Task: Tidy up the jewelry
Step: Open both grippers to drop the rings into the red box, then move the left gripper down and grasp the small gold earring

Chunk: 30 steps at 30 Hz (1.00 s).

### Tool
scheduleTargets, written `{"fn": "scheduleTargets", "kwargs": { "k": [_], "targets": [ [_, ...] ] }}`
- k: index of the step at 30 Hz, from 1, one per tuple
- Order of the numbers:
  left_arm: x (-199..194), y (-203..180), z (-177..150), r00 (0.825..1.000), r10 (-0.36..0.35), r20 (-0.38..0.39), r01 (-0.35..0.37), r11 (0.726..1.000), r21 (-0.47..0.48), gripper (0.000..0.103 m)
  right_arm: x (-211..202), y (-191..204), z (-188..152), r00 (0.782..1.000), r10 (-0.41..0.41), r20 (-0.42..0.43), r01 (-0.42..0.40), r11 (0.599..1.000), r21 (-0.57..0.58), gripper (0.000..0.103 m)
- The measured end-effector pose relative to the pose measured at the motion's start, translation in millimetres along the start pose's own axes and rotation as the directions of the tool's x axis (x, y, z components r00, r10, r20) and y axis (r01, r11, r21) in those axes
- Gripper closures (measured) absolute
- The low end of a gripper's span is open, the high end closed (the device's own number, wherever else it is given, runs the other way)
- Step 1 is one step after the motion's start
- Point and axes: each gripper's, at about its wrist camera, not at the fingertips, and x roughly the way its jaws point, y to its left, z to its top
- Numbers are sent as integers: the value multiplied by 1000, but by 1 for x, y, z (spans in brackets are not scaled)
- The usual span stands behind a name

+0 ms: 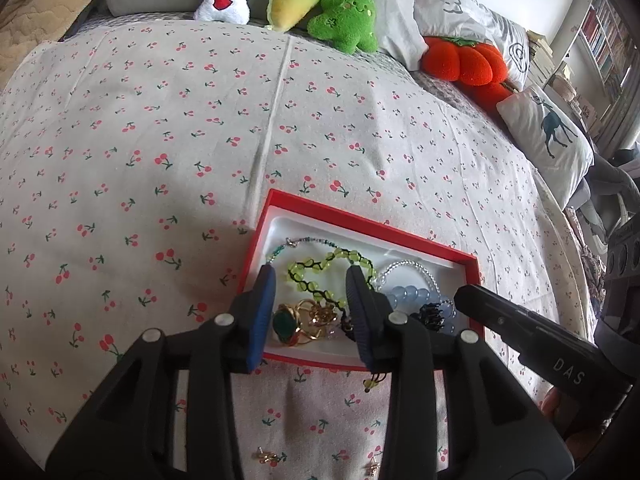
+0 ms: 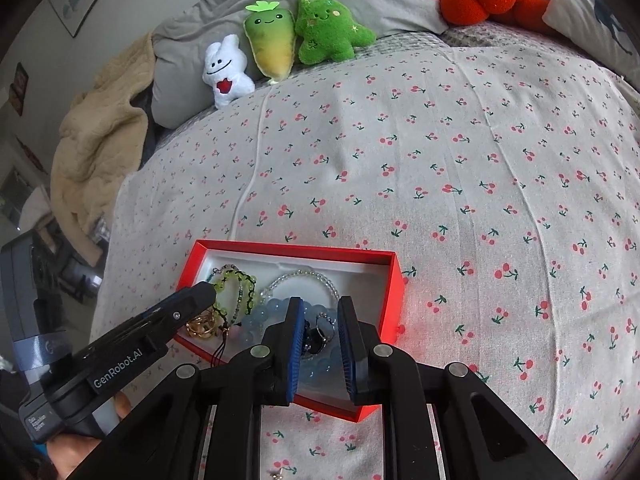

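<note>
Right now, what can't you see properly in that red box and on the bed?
- Left wrist view: the gold rings sit partly behind the left gripper's jaws.
- Right wrist view: a small dark ring between the jaws is too small to make out.
- Both views: earrings near the bottom edge are tiny.

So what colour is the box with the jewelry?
Red box, white inside; clearest in the left wrist view.

Bedspread [image 1: 140,152] around the box [image 1: 360,226] is wide open; plushies [image 1: 344,12] only crowd the far edge.
</note>
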Motion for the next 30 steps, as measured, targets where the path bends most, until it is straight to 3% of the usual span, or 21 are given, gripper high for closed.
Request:
{"fn": "scheduleTargets", "kwargs": {
  "k": [5, 8, 12, 16, 18, 21, 30],
  "targets": [
    [-12, -6, -3, 1000, -4, -6, 4, 1000, 22, 51, -8, 1, -2, 1000, -1, -2, 1, 1000, -3, 85],
    [-22, -10, -5, 1000, 9, -6, -9, 999, 53, 49, -15, 3, -4, 1000, -5, 0, 5, 1000, -7, 85],
    [-32, -10, -11, 999, 28, -23, -27, 997, 69, 36, -26, 7, -9, 1000, -12, 7, 12, 1000, -15, 82],
    [-37, -7, -19, 996, 65, -55, -61, 995, 73, 34, -36, 9, -17, 1000, -22, 3, 22, 1000, -12, 74],
    [-39, -3, -24, 994, 84, -71, -80, 995, 63, 27, -40, 11, -21, 999, -33, 1, 33, 999, -14, 68],
    [-41, 4, -31, 990, 92, -110, -89, 996, 33, 24, -48, 14, -27, 998, -54, 10, 55, 998, -17, 41],
    [-37, 16, -58, 955, 112, -275, -117, 993, -1, 23, -45, 27, -55, 985, -133, -106, 126, 990, -69, 35]
  ]
}}
